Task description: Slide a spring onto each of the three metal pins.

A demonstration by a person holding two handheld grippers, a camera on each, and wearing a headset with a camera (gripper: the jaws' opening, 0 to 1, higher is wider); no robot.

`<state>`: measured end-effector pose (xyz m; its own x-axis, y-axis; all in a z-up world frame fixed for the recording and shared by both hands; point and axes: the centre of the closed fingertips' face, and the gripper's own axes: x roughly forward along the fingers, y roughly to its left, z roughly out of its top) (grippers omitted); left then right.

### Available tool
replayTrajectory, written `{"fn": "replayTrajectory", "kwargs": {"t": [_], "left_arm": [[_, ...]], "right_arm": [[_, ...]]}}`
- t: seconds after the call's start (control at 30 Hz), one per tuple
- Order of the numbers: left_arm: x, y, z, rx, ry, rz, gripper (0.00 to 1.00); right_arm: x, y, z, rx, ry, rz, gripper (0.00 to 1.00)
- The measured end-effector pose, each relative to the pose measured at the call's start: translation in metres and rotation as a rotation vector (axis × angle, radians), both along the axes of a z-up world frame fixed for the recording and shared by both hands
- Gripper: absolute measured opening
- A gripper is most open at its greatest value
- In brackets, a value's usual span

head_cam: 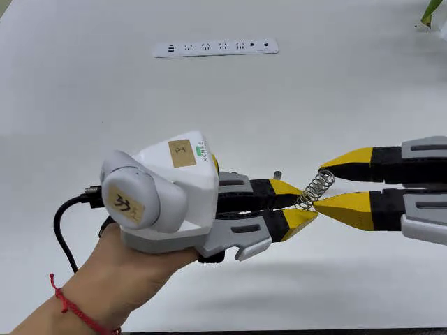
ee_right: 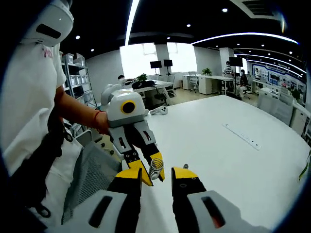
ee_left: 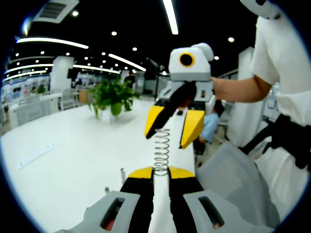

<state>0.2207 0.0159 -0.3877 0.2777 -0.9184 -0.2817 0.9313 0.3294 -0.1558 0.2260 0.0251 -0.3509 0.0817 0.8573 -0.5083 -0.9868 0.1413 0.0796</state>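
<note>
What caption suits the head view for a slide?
Left tongs clamp one end of a spring, whose other end lies between the open right tongs, above a white workbench.

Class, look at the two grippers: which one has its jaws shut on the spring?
The left gripper, in the hand with the red wrist cord: its yellow tips pinch one end of the spring, while the right gripper has its jaws apart.

Your white table (head_cam: 105, 91), power strip (head_cam: 215, 47) lying on it, potted plant (ee_left: 112, 94) beyond, long ceiling lights (ee_left: 170, 14) above you, bright windows (ee_right: 138, 58).
</note>
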Motion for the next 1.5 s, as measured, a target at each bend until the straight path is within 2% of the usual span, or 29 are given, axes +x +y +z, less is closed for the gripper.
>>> {"fn": "replayTrajectory", "kwargs": {"t": [0.1,0.2,0.27,0.37,0.57,0.8,1.5], "left_arm": [[-0.001,0.001,-0.001,0.007,-0.006,-0.002,0.1],[-0.002,0.001,-0.002,0.012,-0.012,-0.008,0.1],[-0.003,0.001,-0.003,0.015,-0.014,-0.01,0.1],[-0.003,0.001,-0.003,0.016,-0.02,-0.01,0.1],[-0.003,0.001,-0.003,0.009,-0.022,-0.002,0.1],[-0.004,0.006,-0.004,-0.002,-0.018,0.011,0.1],[-0.003,0.008,0.001,-0.029,-0.022,0.023,0.1]], "right_arm": [[-0.001,0.0,0.002,-0.104,-0.054,0.119,0.26],[-0.007,0.006,0.006,-0.183,-0.078,0.235,0.26],[-0.008,0.008,0.006,-0.224,-0.097,0.286,0.26],[-0.013,0.01,0.001,-0.311,-0.122,0.392,0.26],[-0.018,0.012,-0.013,-0.432,-0.144,0.513,0.23],[-0.018,0.016,-0.02,-0.491,-0.149,0.578,0.19],[-0.018,0.022,-0.02,-0.535,-0.161,0.629,0.12]]}}
